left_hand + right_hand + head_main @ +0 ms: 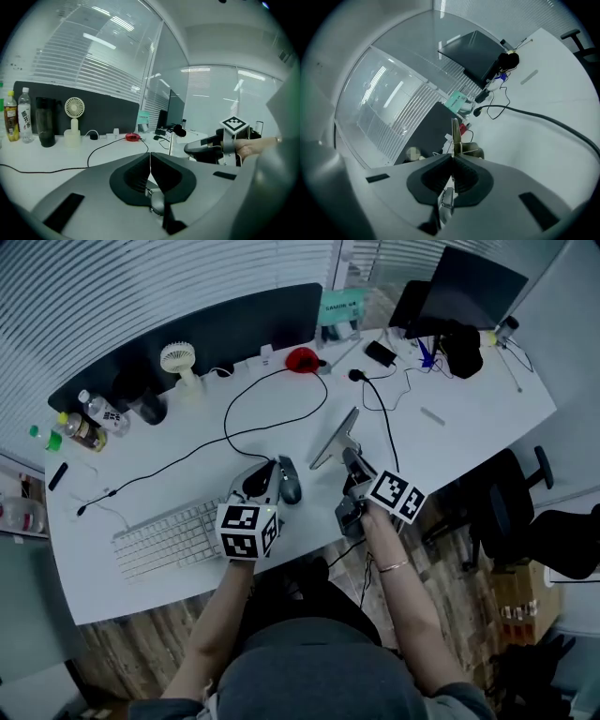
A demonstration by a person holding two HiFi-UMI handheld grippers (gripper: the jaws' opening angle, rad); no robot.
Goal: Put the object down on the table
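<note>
A thin grey flat plate [333,442] stands tilted on its edge over the white desk [469,418], just right of the middle. My right gripper [352,457] is shut on the plate's near end. In the right gripper view the plate [455,133] shows edge-on, rising from between the jaws of the right gripper [453,157]. My left gripper [262,472] hovers left of it, beside a dark mouse [289,481]. Its jaws meet with nothing between them [150,157]. From the left gripper view the plate [170,143] is a thin upright line beside the right gripper [192,149].
A white keyboard [169,538] lies at the front left. A black cable [253,399] loops across the middle of the desk. At the back stand a small fan [178,360], bottles [94,418], a red item [302,359], a phone [380,353] and a dark screen [469,287]. An office chair [511,502] is at the right.
</note>
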